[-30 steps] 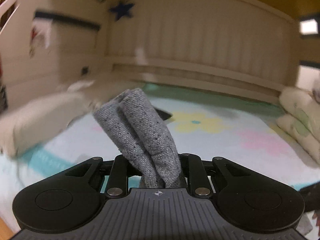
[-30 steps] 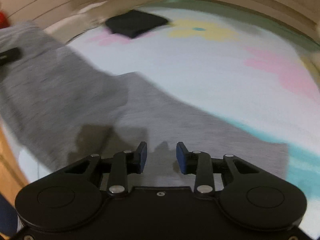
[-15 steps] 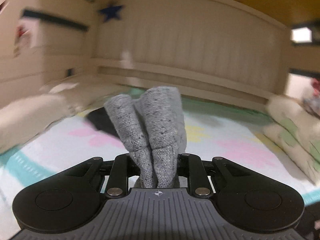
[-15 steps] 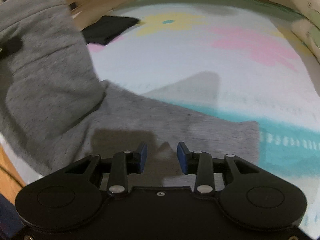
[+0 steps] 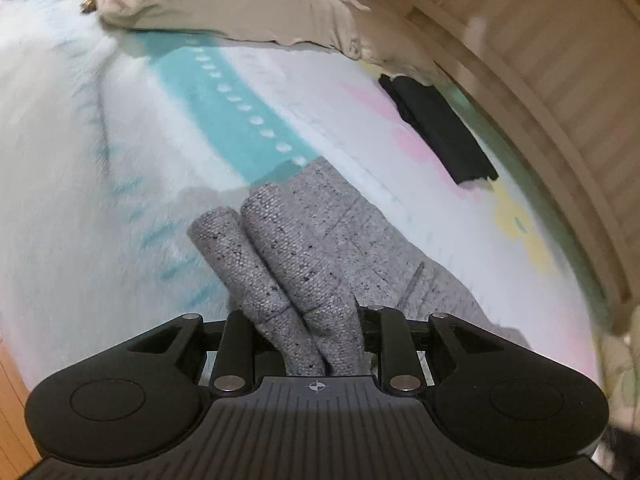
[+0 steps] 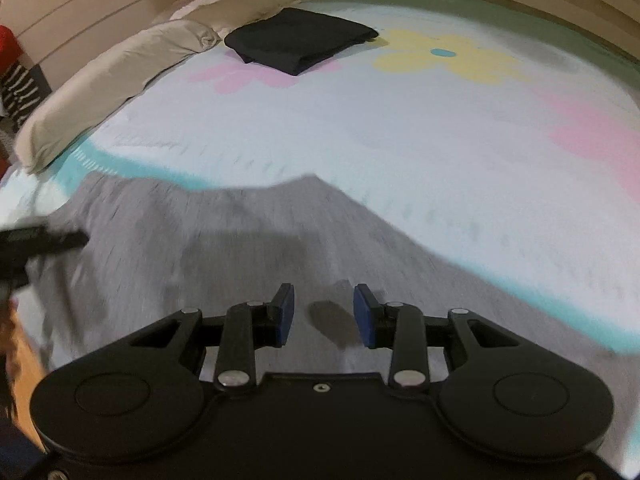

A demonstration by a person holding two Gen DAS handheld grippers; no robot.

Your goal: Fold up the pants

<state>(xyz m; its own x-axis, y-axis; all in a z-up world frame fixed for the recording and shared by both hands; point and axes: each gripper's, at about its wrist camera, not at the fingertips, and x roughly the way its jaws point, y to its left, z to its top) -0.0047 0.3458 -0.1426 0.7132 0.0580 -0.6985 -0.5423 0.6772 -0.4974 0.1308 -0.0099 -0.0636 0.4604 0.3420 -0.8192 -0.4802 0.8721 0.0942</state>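
Only left view: left gripper (image 5: 306,328) clamps pants (image 5: 304,264) | right gripper (image 6: 323,316) agape

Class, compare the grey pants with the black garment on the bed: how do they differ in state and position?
The grey pants lie spread out near the edge, one bunched end gripped by the left claw; the black garment sits neatly folded, untouched, far back beside the pillow. Both rest on the flowered bedspread.

One pair of grey knit pants (image 5: 352,240) lies here, with one folded black garment (image 6: 300,38), one long beige pillow (image 6: 104,88), one flower-patterned bedsheet (image 6: 400,132) and two black two-finger grippers (image 5: 308,320) (image 6: 323,314).
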